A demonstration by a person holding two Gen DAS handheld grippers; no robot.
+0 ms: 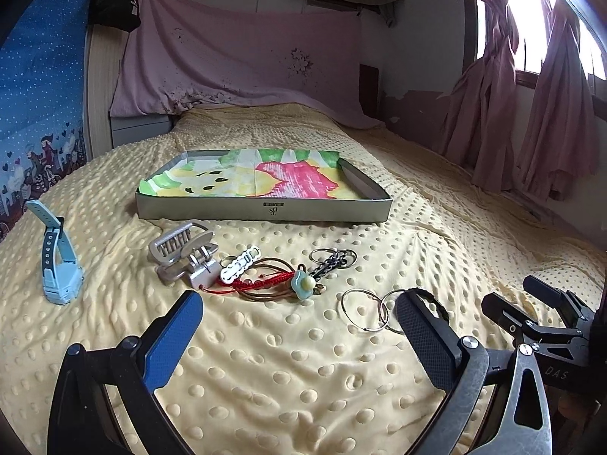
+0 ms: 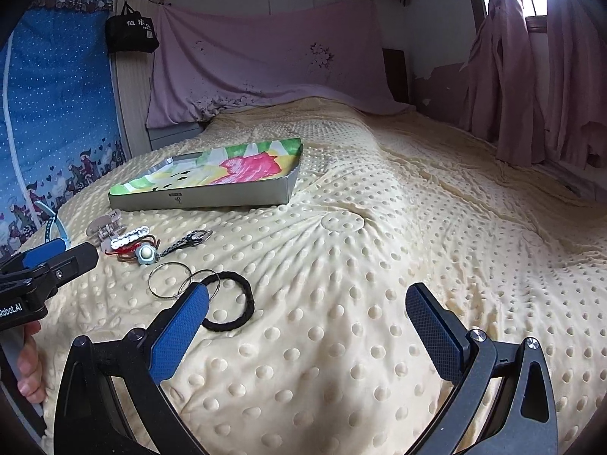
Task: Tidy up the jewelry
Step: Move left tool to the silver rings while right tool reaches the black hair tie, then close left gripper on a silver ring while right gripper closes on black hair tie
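Nothing is sitting in the tray [image 1: 261, 208] yet; judging by that, the sorting is only beginning and every piece is waiting on the blanket [image 1: 265, 371].

Left gripper [image 1: 299, 337] is hovering low over the blanket with its jaws spread wide, gripping nothing. Right gripper [image 2: 307, 326] is likewise gaping and empty, its left finger overlapping the black hair tie [image 2: 237, 299] in view, contact unclear.

Seen from the left wrist, the tray is lying at 12 o'clock: shallow, rectangular, grey card walls, lined with a bright painted sheet. The jewelry is strung between tray and left gripper:
- watch [image 1: 57, 261] at 9 o'clock, pale blue, rubbery strap standing up.
- hair claw [image 1: 186, 258] at 11 o'clock, beige plastic, toothed.
- white scalloped clip [image 1: 239, 265] lying against a red braided cord [image 1: 261, 282] and thin brown bands.
- flower charm [image 1: 303, 284], glossy, blue with a pale bead centre.
- metal chain [image 1: 330, 261] with rings, at 12 o'clock.
- two thin wire hoops [image 1: 364, 311] at 1 o'clock, overlapping.

The blanket is soft, yellow, dimpled with raised dots; small pieces are likely sinking into it slightly.
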